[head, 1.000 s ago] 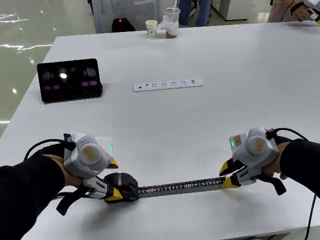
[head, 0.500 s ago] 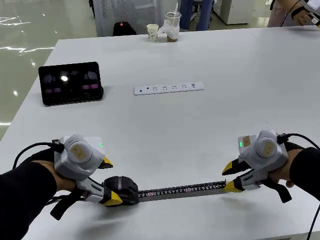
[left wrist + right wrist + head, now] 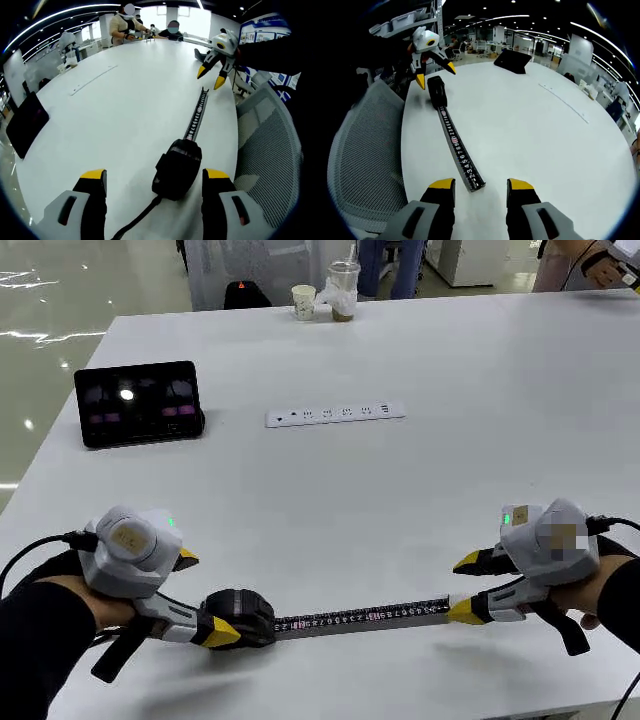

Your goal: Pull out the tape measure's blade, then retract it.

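Note:
The black tape measure case [image 3: 240, 615] lies near the table's front edge, its blade [image 3: 360, 618] drawn out flat to the right. My left gripper [image 3: 203, 597] stands open, and the case [image 3: 177, 167] sits just ahead between its spread fingers, untouched as far as I can tell. My right gripper [image 3: 465, 587] is open at the blade's far end. The blade tip [image 3: 476, 186] rests on the table between its fingertips, not pinched. The right gripper [image 3: 210, 77] also appears across the table in the left gripper view, as does the left gripper [image 3: 435, 75] in the right gripper view.
On the white table [image 3: 400, 500] lie a dark tablet [image 3: 140, 403] at the left and a white power strip [image 3: 335, 412] in the middle. Two cups [image 3: 303, 300] stand at the far edge. A mesh chair [image 3: 265, 140] is at the near side. People sit at the table's far end.
The right gripper's jaws have spread and let go of the blade end. The left jaws have widened around the case. Both hands drew slightly outward; the blade's length looks unchanged.

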